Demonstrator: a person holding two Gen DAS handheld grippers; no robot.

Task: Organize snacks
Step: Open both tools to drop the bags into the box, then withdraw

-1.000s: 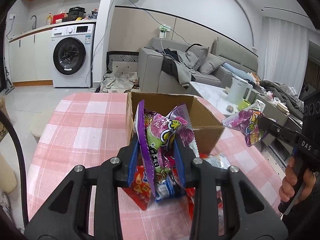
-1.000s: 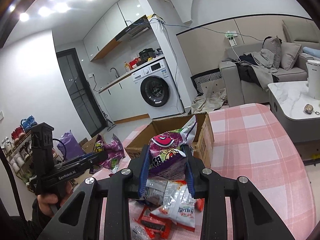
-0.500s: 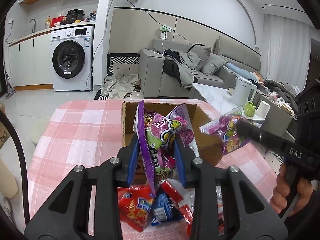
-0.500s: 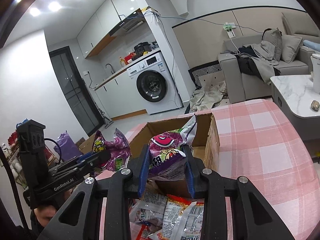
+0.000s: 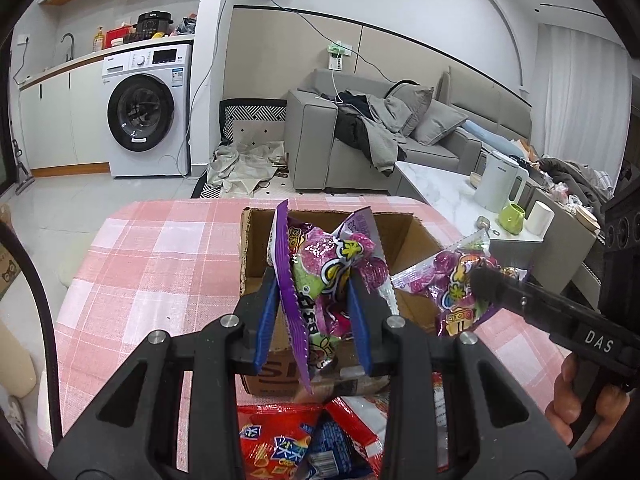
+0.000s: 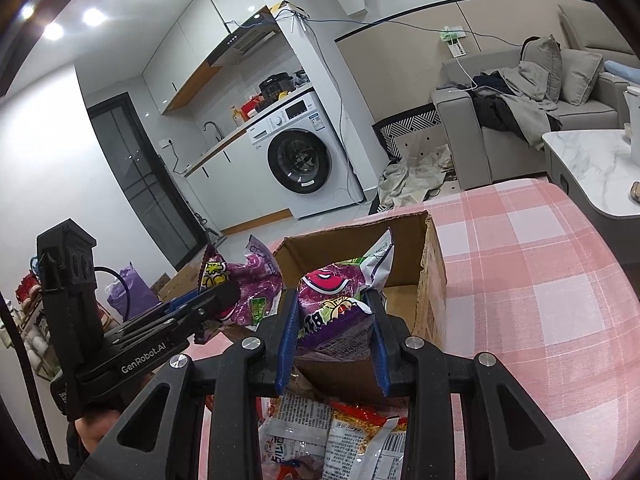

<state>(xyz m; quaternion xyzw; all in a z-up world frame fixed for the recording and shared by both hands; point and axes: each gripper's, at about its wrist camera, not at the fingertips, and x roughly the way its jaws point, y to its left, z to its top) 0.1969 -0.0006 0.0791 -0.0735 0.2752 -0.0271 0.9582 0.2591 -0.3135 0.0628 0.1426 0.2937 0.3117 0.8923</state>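
An open cardboard box (image 5: pixel 408 236) (image 6: pixel 430 280) stands on the pink checked table. My left gripper (image 5: pixel 314 316) is shut on a purple snack bag (image 5: pixel 324 276) and holds it over the box's near edge. My right gripper (image 6: pixel 334 336) is shut on another purple snack bag (image 6: pixel 336 300), also above the box's near side. The right gripper and its bag (image 5: pixel 460 284) show at the right of the left wrist view. The left gripper and its bag (image 6: pixel 236 280) show at the left of the right wrist view.
Loose snack packets lie on the table in front of the box: red and blue ones (image 5: pixel 280 444) and white and red ones (image 6: pixel 340 436). The pink checked tablecloth (image 6: pixel 540 280) extends to the right of the box. A sofa and a washing machine stand beyond.
Both grippers have moved forward with their bags, from over the loose packets to over the box's near edge. The two bags have come closer together.
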